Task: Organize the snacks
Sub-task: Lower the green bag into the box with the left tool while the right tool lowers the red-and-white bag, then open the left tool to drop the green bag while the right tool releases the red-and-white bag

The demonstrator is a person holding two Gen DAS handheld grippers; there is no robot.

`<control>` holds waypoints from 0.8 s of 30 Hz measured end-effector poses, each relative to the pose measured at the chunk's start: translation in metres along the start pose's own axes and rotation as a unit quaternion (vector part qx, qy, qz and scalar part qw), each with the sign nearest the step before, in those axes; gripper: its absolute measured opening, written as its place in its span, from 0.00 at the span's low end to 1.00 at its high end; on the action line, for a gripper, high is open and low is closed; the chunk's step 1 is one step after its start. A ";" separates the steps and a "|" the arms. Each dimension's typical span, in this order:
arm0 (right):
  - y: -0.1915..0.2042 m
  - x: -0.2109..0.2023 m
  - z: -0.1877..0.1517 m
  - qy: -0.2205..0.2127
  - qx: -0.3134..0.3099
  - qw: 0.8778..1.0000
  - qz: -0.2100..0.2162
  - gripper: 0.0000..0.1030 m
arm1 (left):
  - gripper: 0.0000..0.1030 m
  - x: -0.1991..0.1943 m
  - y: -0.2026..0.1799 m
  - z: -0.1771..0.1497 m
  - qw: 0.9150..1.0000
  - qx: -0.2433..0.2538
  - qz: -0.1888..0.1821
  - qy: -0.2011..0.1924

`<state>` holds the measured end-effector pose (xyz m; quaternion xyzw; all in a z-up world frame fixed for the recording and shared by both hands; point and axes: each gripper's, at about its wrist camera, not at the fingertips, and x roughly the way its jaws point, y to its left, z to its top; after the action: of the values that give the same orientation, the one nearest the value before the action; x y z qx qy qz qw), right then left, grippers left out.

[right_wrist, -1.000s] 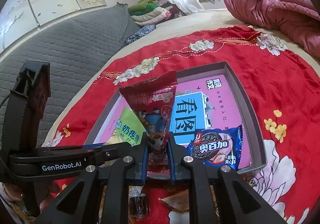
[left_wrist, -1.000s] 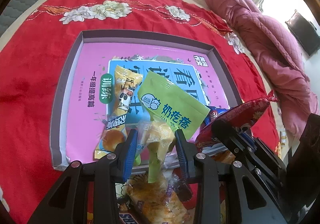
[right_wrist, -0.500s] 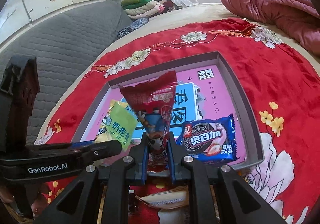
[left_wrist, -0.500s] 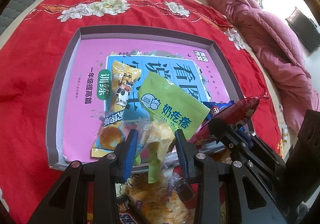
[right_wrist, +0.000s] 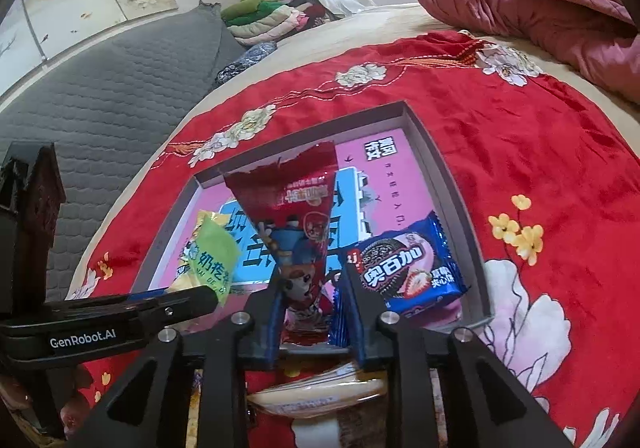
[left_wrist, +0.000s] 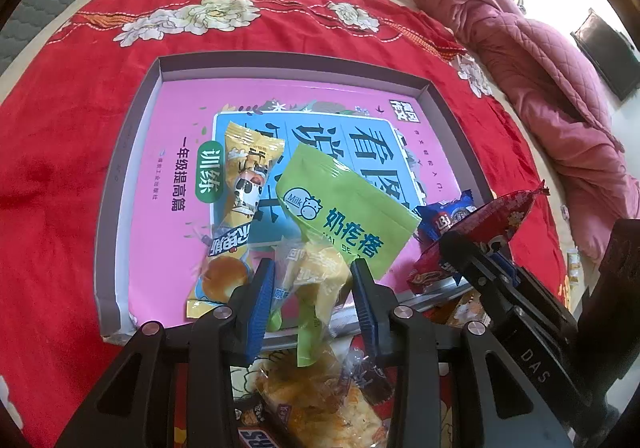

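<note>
A grey tray (left_wrist: 288, 61) with a pink printed bottom lies on the red cloth. My left gripper (left_wrist: 312, 272) is shut on a green packet (left_wrist: 344, 207), which it holds up over the tray's near edge. A yellow packet (left_wrist: 244, 187) lies in the tray beside it. My right gripper (right_wrist: 310, 276) is opening. The red packet (right_wrist: 296, 215) still stands between its jaws, leaning on the left pad, with a gap at the right pad. A blue cookie packet (right_wrist: 408, 268) lies in the tray's near right corner. The left gripper's tip (right_wrist: 200, 296) shows at the left.
Several loose snacks (left_wrist: 320, 400) are piled on the red flowered cloth (left_wrist: 60, 187) just in front of the tray, under both grippers. A pink quilt (left_wrist: 540, 67) lies bunched at the right. Grey padding (right_wrist: 100, 87) and folded clothes (right_wrist: 264, 11) sit beyond the bed.
The right gripper's jaws have parted from the red packet, which they pinched tight before. The right gripper has tipped a little. The left gripper and its green packet have stayed put.
</note>
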<state>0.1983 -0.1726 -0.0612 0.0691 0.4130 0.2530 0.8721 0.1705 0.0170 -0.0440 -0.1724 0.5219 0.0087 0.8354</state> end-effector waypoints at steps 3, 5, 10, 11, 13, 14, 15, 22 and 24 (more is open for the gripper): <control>-0.003 -0.001 0.000 -0.002 0.004 1.000 -0.004 0.29 | 0.39 0.000 0.000 0.000 1.000 -0.001 0.001 0.000; -0.004 -0.001 0.000 -0.002 0.005 1.000 -0.005 0.31 | 0.39 0.000 0.000 0.000 1.000 -0.001 0.002 0.000; -0.004 -0.002 0.000 -0.004 0.004 1.000 -0.014 0.34 | 0.39 -0.001 0.000 -0.001 1.000 0.000 0.003 0.000; -0.004 -0.003 0.000 -0.005 0.005 1.000 -0.014 0.35 | 0.39 -0.001 0.000 -0.001 1.000 0.000 0.003 0.000; -0.005 -0.004 0.000 -0.007 0.007 1.000 -0.019 0.39 | 0.39 -0.001 0.000 -0.001 1.000 0.000 0.004 0.000; -0.006 -0.005 0.001 -0.010 0.007 1.000 -0.024 0.43 | 0.39 -0.001 0.000 -0.001 1.000 0.000 0.005 0.000; -0.006 -0.007 0.000 -0.012 0.006 1.000 -0.024 0.45 | 0.39 -0.002 0.000 -0.001 1.000 0.001 0.006 0.000; -0.008 -0.010 0.000 -0.015 0.008 0.999 -0.030 0.46 | 0.39 -0.004 0.001 -0.002 1.000 -0.001 0.008 0.001; -0.009 -0.011 0.001 -0.017 0.009 0.999 -0.034 0.49 | 0.39 -0.006 0.002 -0.002 1.000 -0.001 0.007 -0.001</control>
<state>0.1965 -0.1854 -0.0564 0.0676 0.4024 0.2180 0.8866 0.1656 0.0194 -0.0399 -0.1700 0.5224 0.0153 0.8355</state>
